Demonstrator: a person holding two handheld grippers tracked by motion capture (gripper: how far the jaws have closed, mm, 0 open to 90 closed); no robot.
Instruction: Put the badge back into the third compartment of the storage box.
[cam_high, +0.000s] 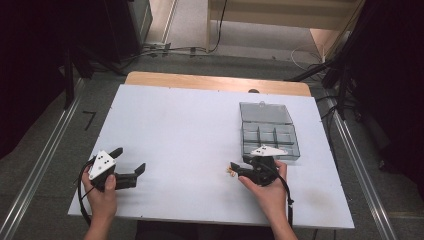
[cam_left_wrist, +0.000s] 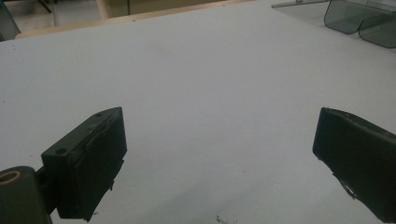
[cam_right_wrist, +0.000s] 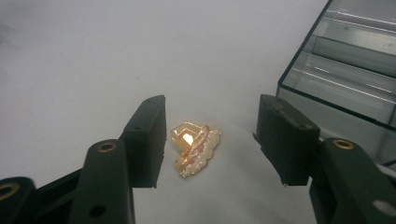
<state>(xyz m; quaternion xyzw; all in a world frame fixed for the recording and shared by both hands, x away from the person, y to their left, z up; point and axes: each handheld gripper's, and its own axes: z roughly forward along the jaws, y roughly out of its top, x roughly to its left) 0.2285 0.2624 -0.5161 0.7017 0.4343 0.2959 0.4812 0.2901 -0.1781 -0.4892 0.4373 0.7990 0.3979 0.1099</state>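
A small gold ring with a sparkly top (cam_right_wrist: 196, 148) lies on the white table, between the spread jaws of my right gripper (cam_right_wrist: 211, 135). Neither jaw touches it. In the high view the ring (cam_high: 230, 171) is a tiny speck just left of my right gripper (cam_high: 239, 169), near the table's front edge. A clear grey compartment box (cam_high: 270, 139) with its lid folded back stands just beyond that gripper; its near wall (cam_right_wrist: 345, 88) rises to the right of the jaws. My left gripper (cam_high: 131, 161) rests open at the front left, nothing between its fingers (cam_left_wrist: 88, 161).
The white table (cam_high: 185, 130) is bare across its middle and left. A wooden strip (cam_high: 215, 82) runs along its far edge. Metal rails flank the table on the floor, and cables lie at the right.
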